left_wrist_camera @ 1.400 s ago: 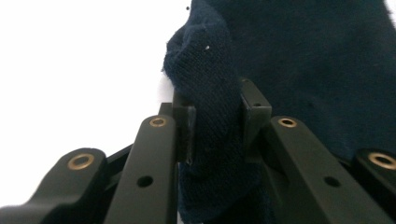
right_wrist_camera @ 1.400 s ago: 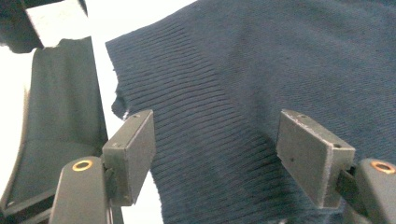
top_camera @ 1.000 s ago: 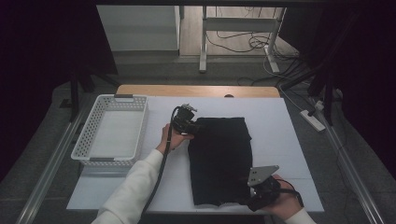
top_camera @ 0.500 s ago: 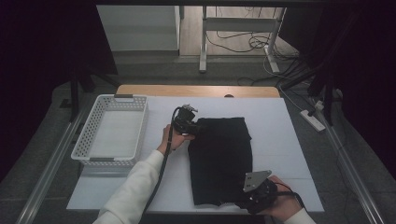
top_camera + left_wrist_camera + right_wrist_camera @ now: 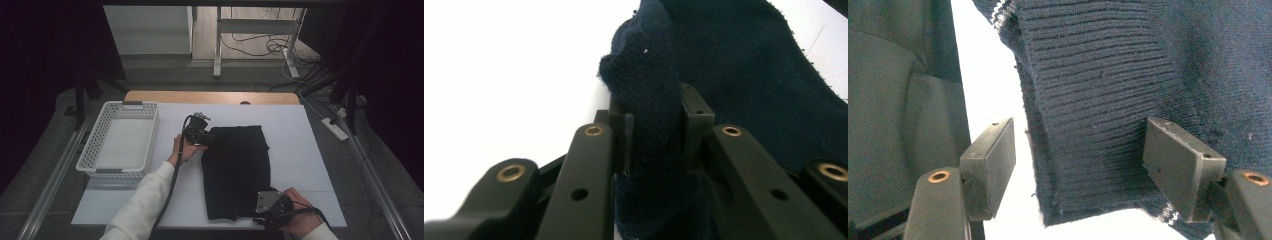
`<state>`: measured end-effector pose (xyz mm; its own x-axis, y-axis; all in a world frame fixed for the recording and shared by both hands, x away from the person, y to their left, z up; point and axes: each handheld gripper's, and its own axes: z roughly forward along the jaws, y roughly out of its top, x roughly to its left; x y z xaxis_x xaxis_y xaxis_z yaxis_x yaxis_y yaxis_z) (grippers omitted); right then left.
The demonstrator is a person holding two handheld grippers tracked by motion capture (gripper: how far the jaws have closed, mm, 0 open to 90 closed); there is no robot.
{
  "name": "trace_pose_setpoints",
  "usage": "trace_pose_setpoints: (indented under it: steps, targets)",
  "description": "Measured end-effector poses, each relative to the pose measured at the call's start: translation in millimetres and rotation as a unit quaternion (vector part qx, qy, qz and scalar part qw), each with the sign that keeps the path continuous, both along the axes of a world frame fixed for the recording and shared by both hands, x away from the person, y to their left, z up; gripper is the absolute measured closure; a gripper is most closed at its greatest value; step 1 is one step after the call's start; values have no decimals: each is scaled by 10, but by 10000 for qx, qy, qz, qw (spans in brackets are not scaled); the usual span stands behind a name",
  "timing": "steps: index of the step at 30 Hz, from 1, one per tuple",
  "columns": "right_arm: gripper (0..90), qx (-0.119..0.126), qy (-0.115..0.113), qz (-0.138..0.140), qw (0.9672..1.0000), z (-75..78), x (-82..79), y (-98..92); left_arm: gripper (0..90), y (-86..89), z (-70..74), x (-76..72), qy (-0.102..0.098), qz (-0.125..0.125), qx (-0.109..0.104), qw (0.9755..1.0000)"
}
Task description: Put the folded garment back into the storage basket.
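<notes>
A dark navy knitted garment (image 5: 237, 165) lies folded flat in the middle of the white table (image 5: 305, 150). My left gripper (image 5: 209, 135) is at its far left corner, and in the left gripper view the gripper (image 5: 656, 130) is shut on a raised fold of the garment (image 5: 734, 75). My right gripper (image 5: 252, 212) is at the near edge. In the right gripper view that gripper (image 5: 1078, 165) stands open, with the garment's ribbed hem (image 5: 1098, 65) lying between its jaws and the left pad apart from the cloth.
A white plastic basket (image 5: 82, 162) stands on the table's left side. A wooden strip (image 5: 210, 96) runs along the far edge. On the floor to the right lie a power strip (image 5: 334, 129) and cables. Bare white table lies right of the garment.
My right gripper has shifted a little to the left along the garment's near edge. The left gripper has kept still on its corner.
</notes>
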<state>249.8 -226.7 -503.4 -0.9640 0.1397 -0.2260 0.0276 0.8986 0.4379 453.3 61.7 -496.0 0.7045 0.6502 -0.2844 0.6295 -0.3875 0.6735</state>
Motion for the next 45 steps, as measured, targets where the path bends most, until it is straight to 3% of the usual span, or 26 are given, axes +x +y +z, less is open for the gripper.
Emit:
trace_pose_setpoints:
  steps: [9, 13, 17, 23, 27, 32, 37, 42, 45]
  targets:
    - [390, -64, -221, 27, 9997, -4, 13, 29, 721, -1, 3, -5, -8, 0, -5, 10000]
    - [565, -80, -518, 39, 9986, -11, 15, 24, 721, -2, 8, -8, -13, 0, -12, 10000]
    - [677, -140, -743, 83, 9971, -17, 38, 30, 721, 7, 10, -6, -12, 11, -25, 10000]
    - [737, -22, -626, -76, 9980, 10, 74, 18, 721, 26, 8, 3, -9, 14, -33, 10000]
    - [749, 182, -474, -258, 9984, 39, 113, -12, 721, 44, 16, 2, -10, 31, -104, 9999]
    - [756, 620, -224, -486, 9966, 72, 158, -61, 723, 86, 48, -3, -73, 78, -229, 9997]
    - [759, 1243, -71, -676, 9899, 139, 182, -104, 730, 111, 143, -47, -306, 73, -403, 9987]
    - [760, 1639, 42, -760, 9835, 187, 194, -128, 734, 94, 248, -85, -440, 11, -455, 9980]
    - [760, 1751, 66, -783, 9814, 210, 196, -138, 736, 86, 297, -99, -486, -15, -505, 9975]
